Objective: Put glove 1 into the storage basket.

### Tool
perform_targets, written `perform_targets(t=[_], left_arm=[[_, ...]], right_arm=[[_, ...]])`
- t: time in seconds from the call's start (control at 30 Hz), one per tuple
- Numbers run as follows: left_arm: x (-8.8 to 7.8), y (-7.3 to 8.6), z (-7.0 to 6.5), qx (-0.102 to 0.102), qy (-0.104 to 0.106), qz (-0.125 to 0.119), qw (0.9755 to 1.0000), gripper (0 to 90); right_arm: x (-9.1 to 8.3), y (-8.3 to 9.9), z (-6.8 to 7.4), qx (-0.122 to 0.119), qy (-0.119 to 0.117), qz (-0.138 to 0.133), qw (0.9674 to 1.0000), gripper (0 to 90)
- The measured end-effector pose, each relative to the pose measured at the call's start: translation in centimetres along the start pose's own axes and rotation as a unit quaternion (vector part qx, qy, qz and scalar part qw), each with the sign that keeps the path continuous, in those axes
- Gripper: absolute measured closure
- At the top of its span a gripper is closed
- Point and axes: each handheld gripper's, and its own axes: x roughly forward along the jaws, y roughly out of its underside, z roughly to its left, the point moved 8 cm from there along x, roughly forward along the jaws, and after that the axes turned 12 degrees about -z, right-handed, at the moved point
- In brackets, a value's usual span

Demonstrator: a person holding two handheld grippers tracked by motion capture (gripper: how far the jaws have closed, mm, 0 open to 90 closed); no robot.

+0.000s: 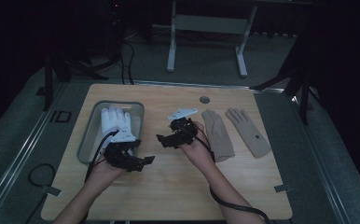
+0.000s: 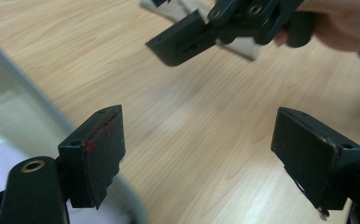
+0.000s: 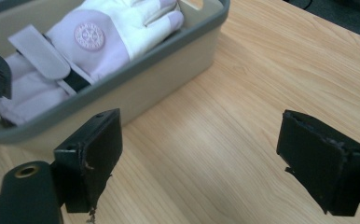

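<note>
A white glove (image 1: 115,122) lies in the grey tray (image 1: 87,140) at the table's left. Two beige gloves (image 1: 218,135) (image 1: 248,131) lie flat side by side on the right. My left gripper (image 1: 143,161) sits just right of the tray's near corner, pointing right, open with nothing between its jaws (image 2: 197,140). My right gripper (image 1: 162,139) hovers at the table's middle, pointing left toward the tray, open and empty (image 3: 201,140). The right gripper view looks at the white glove (image 3: 99,42) inside the tray (image 3: 169,60).
The wooden table (image 1: 178,186) has bare surface in front and between the tray and the beige gloves. A round grommet (image 1: 204,100) sits near the far edge. Cables trail from both grippers toward the near edge. In the left gripper view, the right gripper (image 2: 225,23) faces it closely.
</note>
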Motion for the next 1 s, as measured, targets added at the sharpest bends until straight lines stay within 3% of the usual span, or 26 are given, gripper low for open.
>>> perform_targets(t=[0.1,0.33,0.63,0.9,1.0], left_arm=[[0.6,-0.3,-1.1,0.005,0.012,-0.009,0.9999,17.6],[1.9,-0.1,-2.8,0.021,0.036,-0.003,0.9991,17.2],[5.0,1.9,-4.6,0.035,0.066,0.02,0.997,16.7],[6.0,3.0,-5.4,0.037,0.079,0.015,0.996,16.7],[6.5,3.9,-5.6,0.037,0.089,0.003,0.9954,16.7]], right_arm=[[-0.9,0.6,-0.7,-0.011,0.009,-0.002,0.9999,14.0],[-2.0,1.6,-1.9,-0.009,0.02,0.001,0.9998,14.0],[-3.9,2.9,-3.0,-0.007,0.023,-0.017,0.9996,14.0],[-4.7,4.4,-4.0,-0.016,0.028,-0.015,0.9994,14.1],[-5.3,5.8,-4.6,-0.022,0.03,-0.009,0.9993,14.1]])
